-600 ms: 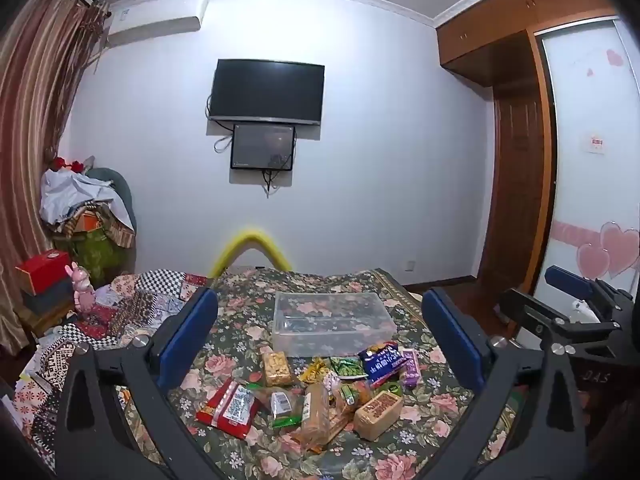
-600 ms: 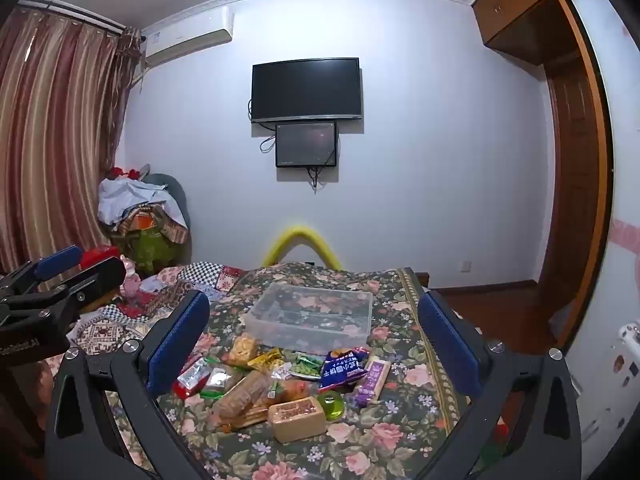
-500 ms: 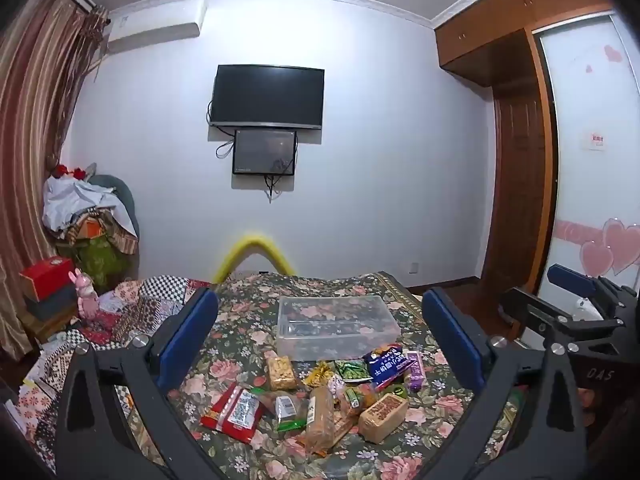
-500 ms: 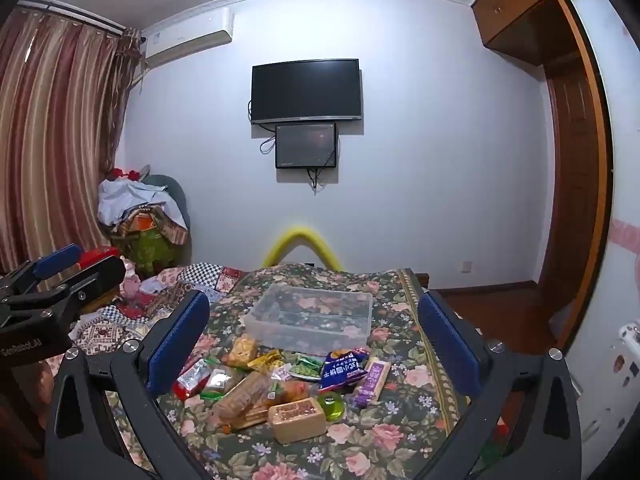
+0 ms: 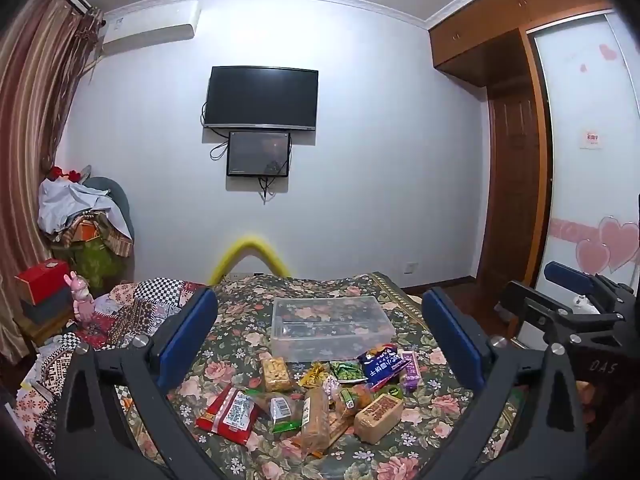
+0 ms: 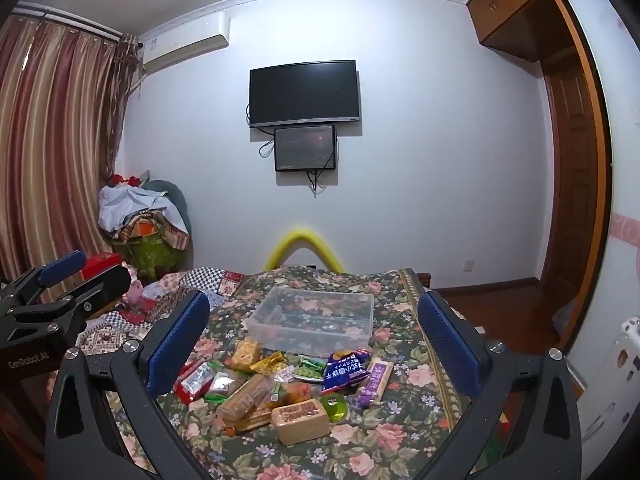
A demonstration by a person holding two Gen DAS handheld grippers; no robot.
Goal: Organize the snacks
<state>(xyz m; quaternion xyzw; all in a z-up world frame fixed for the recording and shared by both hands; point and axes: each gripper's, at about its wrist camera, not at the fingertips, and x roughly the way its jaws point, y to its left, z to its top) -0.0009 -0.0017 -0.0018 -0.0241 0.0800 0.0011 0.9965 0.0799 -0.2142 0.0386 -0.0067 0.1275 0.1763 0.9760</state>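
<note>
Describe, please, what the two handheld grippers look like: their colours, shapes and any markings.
Both are matte black angular frames with triangular cut-outs and silver screws. Each left gripper and right gripper finger carries a blue textured pad. The left body reads "GenRobot.AI" in the right view; the right body shows "DAS". No cables show.

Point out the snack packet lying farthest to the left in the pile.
The red packet with the white label: it lies at the pile's left edge, beside the small green-edged packet, on the floral cloth.
</note>
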